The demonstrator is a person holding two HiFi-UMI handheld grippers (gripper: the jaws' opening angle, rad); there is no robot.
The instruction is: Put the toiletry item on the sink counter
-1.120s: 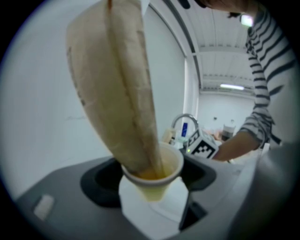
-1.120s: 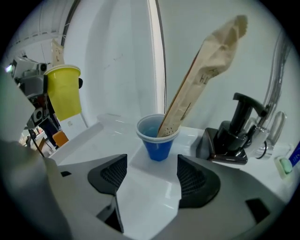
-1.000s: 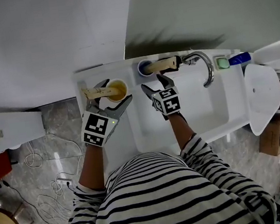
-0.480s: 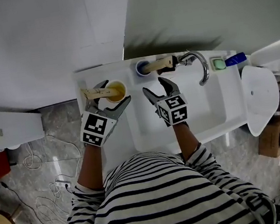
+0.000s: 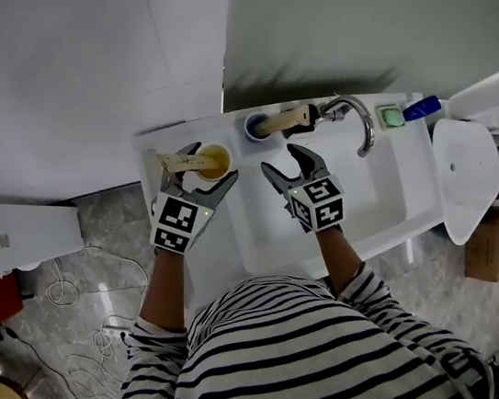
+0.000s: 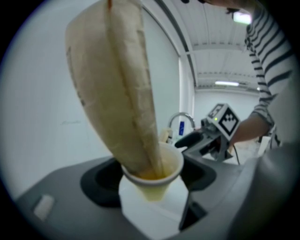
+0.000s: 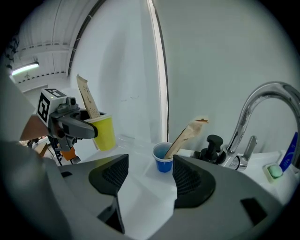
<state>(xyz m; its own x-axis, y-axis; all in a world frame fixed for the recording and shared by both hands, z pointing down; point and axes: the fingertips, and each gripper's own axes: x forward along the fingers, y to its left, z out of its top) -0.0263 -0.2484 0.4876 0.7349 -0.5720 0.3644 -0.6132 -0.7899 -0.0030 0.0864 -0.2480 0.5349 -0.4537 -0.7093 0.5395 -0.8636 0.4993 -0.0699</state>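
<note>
A yellow cup stands on the white sink counter with a paper-wrapped toothbrush leaning out of it. My left gripper is open, one jaw on each side of the cup, with a little gap showing. Right of it, a blue cup holds a second wrapped toothbrush. Over the basin, my right gripper is open and empty, a short way in front of the blue cup.
A chrome faucet arches over the sink basin, with a black knob beside it. A green soap and a blue bottle sit at the right end. A white toilet lid lies further right.
My right gripper has drawn back from the blue cup toward the person, out over the basin. The left gripper has stayed around the yellow cup.
</note>
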